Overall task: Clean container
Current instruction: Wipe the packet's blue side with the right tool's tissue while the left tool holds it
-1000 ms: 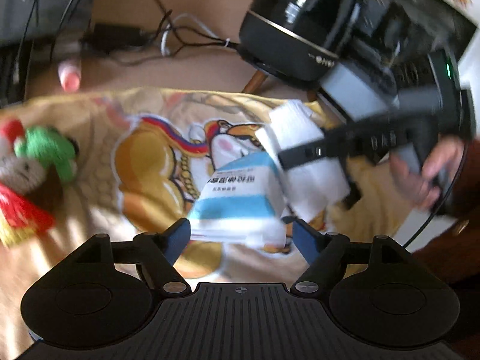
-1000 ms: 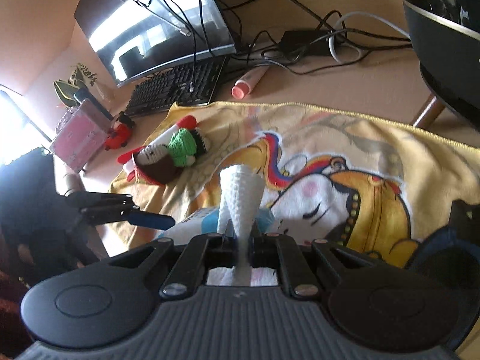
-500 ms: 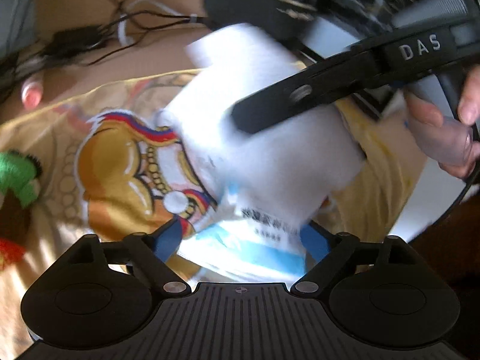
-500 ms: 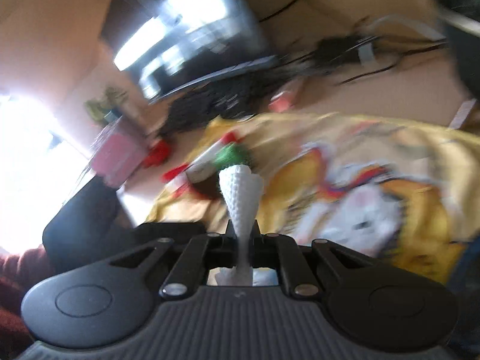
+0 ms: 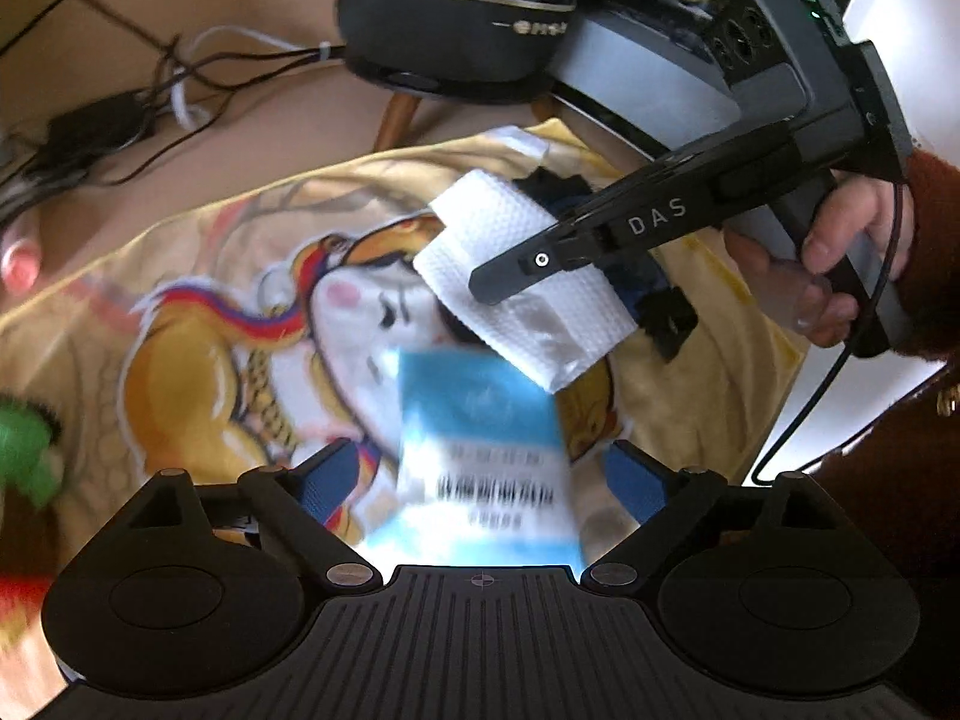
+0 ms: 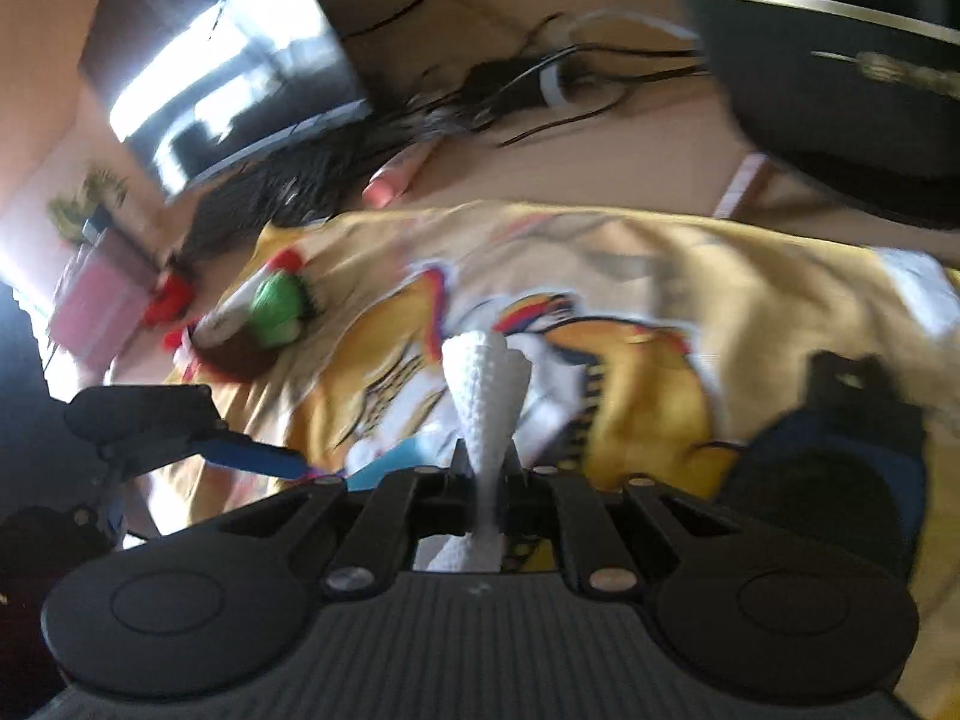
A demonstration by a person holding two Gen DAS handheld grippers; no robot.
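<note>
Left wrist view: the left gripper (image 5: 483, 474) has its blue fingers (image 5: 327, 480) wide apart, and they have just been opening more. A blue and white tissue pack (image 5: 480, 450) lies between them, blurry. I cannot tell if the fingers touch it, but they do not squeeze it. The pack sits on a yellow cloth (image 5: 180, 312) with a cartoon picture, spread over the desk (image 5: 252, 138). Above the pack, the right gripper (image 5: 510, 279) comes in from the right, held by a hand (image 5: 840, 264) in a dark red sleeve. It is clamped on a white tissue (image 5: 516, 276), which hangs in the air. Under the tissue lies a dark blue and black thing (image 5: 654, 300); I cannot tell if it is the container. At the back edge of the desk stand a round black machine (image 5: 456, 6) and a bunch of black cables (image 5: 120, 114).

Right wrist view: this picture is blurry. The right gripper (image 6: 486, 462) has its fingers pressed together on the white tissue (image 6: 486, 384), which sticks up between them. The yellow cloth (image 6: 750, 288) fills the middle. The left gripper's blue finger (image 6: 252, 455) pokes in from the left. A green and red plush toy (image 6: 264, 324) lies at the cloth's left edge. The dark blue thing (image 6: 840, 480) sits at the right. A keyboard (image 6: 282, 198) and a screen (image 6: 222, 78) are at the back left.
</note>
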